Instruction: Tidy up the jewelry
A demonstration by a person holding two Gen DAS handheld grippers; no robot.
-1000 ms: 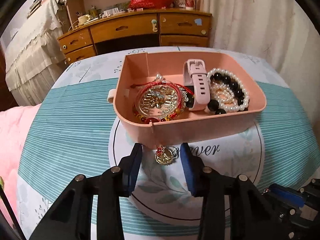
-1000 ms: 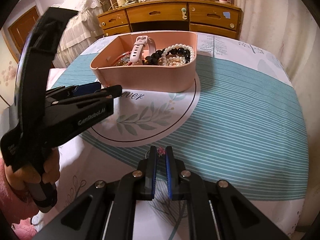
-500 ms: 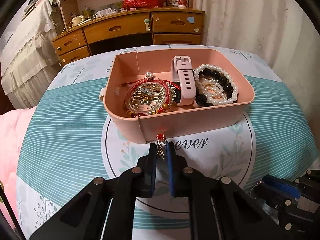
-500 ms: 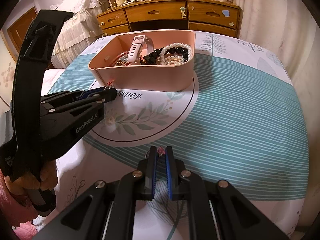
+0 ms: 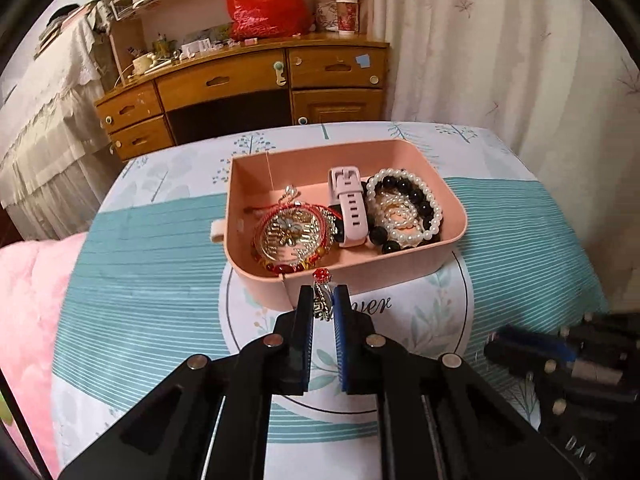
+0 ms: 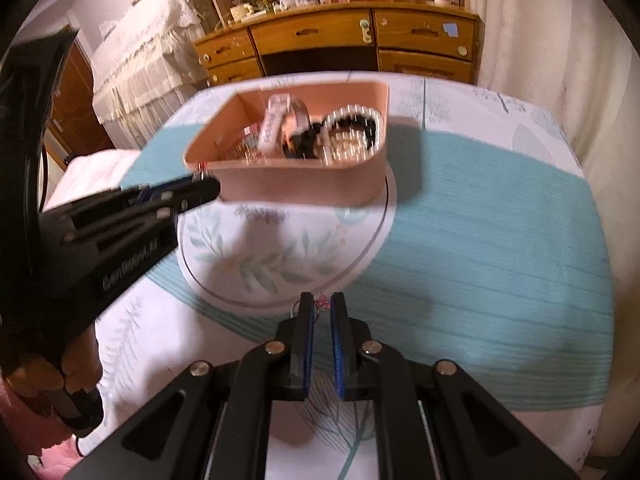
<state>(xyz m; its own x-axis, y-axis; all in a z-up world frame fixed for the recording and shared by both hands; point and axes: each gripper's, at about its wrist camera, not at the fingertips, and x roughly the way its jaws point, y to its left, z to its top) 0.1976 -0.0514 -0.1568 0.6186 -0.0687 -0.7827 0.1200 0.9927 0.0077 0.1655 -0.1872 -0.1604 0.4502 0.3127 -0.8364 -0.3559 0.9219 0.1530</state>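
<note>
A pink jewelry box (image 5: 400, 266) stands on the round table and also shows, blurred, in the right wrist view (image 6: 304, 184). It holds a gold ornament with red cord (image 5: 294, 236), a pink watch (image 5: 348, 208) and pearl and black bead bracelets (image 5: 404, 210). My left gripper (image 5: 323, 304) is shut on a gold charm with a red bead (image 5: 322, 292), lifted at the box's near wall. My right gripper (image 6: 321, 306) is shut on a small pink-beaded piece with thin wire (image 6: 321, 302), low over the tablecloth.
The table has a teal striped cloth (image 5: 140, 280) with a white leaf circle. A wooden desk with drawers (image 5: 248, 88) stands behind it, a curtain (image 5: 500, 40) at the right and pink bedding (image 5: 28, 300) at the left. The left gripper's body (image 6: 100, 240) fills the right wrist view's left side.
My left gripper closed on the gold charm lying before the box and lifted it to the box's rim height. My right gripper stayed shut and its view has shifted with blur.
</note>
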